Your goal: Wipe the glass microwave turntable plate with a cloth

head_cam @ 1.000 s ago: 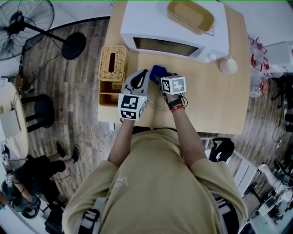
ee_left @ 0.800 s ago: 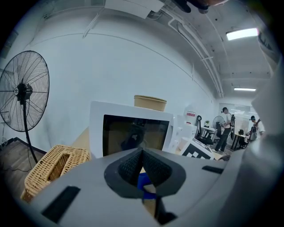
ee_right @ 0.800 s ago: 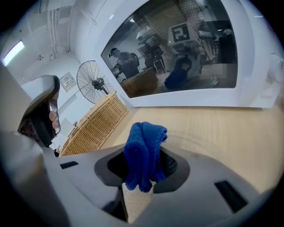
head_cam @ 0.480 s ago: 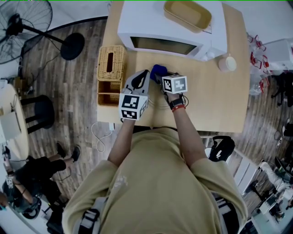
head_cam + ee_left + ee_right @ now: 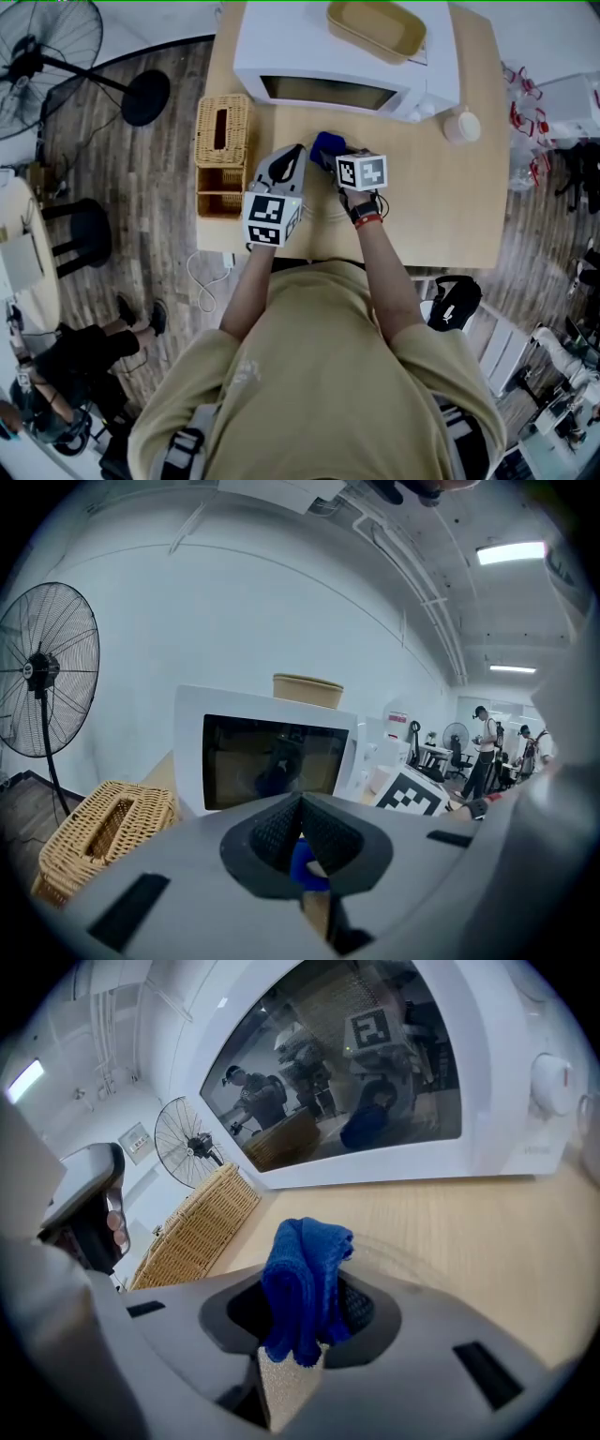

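The right gripper (image 5: 334, 157) is held over the wooden table (image 5: 431, 206), just in front of the microwave (image 5: 328, 56). A folded blue cloth (image 5: 300, 1279) is pinched between its jaws and stands up out of them. The cloth (image 5: 324, 143) is seen near the microwave door, between the two gripper tips.

The left gripper (image 5: 296, 150) is held just beside the right one, on its left. In the left gripper view its jaws (image 5: 302, 803) are seen pressed together at the tips. Whether clear glass is caught between them cannot be told. A patch of the blue cloth (image 5: 302, 864) is seen through the gap lower down.

The glass plate (image 5: 405, 1256) is made out only as a faint curved edge on the table, just ahead of the cloth.

A wicker box (image 5: 223, 131) is placed at the table's left edge, beside the microwave. A tan tray (image 5: 375, 28) is set on top of the microwave.
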`<state>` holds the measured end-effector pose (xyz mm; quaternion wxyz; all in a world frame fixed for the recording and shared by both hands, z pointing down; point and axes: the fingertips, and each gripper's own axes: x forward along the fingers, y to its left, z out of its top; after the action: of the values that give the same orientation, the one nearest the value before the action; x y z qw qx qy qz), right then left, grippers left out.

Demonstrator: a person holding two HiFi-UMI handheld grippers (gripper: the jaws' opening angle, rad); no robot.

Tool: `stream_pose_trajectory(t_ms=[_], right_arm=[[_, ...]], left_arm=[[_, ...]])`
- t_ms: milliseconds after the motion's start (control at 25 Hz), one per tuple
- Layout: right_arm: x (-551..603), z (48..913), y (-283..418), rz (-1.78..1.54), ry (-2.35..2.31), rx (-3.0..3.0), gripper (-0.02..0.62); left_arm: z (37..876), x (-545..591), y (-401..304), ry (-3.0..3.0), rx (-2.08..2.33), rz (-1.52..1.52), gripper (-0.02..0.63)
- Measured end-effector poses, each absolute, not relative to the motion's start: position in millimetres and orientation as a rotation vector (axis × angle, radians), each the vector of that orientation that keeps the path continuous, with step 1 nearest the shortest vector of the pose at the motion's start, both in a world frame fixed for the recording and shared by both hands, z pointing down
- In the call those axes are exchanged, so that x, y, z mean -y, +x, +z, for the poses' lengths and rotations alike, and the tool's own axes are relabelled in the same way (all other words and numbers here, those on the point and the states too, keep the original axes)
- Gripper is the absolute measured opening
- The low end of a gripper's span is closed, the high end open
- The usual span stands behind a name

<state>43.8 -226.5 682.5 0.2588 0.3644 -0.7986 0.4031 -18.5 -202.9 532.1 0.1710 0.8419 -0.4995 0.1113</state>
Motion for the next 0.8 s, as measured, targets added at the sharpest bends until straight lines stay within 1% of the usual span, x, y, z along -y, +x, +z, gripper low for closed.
stream_pose_trajectory(t_ms=[800], right_arm=[[223.8, 677.5, 91.5, 1.072, 1.102, 2.078, 0.132]], left_arm=[[536.1, 198.1, -7.1, 2.409, 1.379, 0.328, 0.02]])
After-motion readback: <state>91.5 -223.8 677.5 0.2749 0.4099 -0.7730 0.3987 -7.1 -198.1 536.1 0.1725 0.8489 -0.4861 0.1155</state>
